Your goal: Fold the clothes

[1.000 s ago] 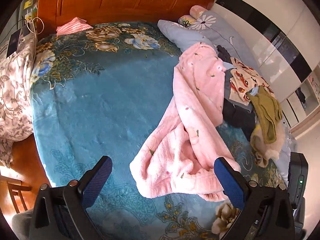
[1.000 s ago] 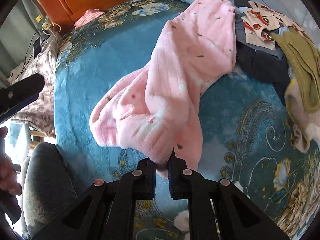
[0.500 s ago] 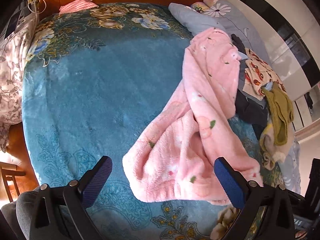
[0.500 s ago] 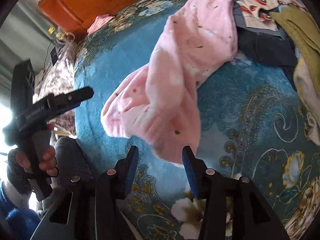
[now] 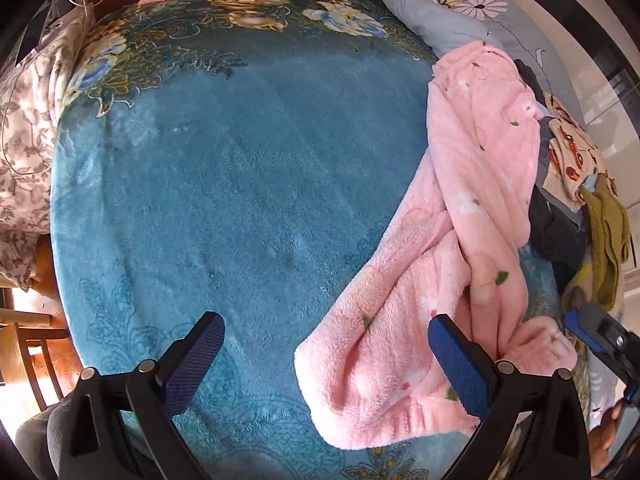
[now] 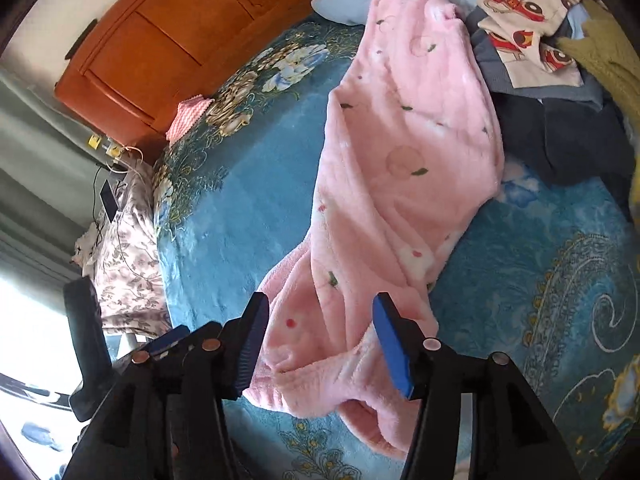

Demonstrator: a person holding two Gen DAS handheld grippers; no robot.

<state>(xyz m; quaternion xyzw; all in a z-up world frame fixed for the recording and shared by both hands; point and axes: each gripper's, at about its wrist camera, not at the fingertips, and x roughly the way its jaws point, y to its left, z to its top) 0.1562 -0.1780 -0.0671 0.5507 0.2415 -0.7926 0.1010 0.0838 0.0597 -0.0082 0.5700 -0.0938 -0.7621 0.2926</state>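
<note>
Lying crumpled: pink garment (image 5: 460,240) | both hand-held grippers apart, right just opened | blanket (image 5: 248,184) bare leftward

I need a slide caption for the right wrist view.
Right gripper, jaws just opened, above crumpled pink fleece garment on blue floral blanket.

Orange wooden headboard (image 6: 168,40), blue floral bedspread (image 5: 240,184), wooden chair (image 5: 28,352), bright daylight at left

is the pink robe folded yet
No, the pink robe lies crumpled and twisted across the blue blanket, with no neat fold showing.
</note>
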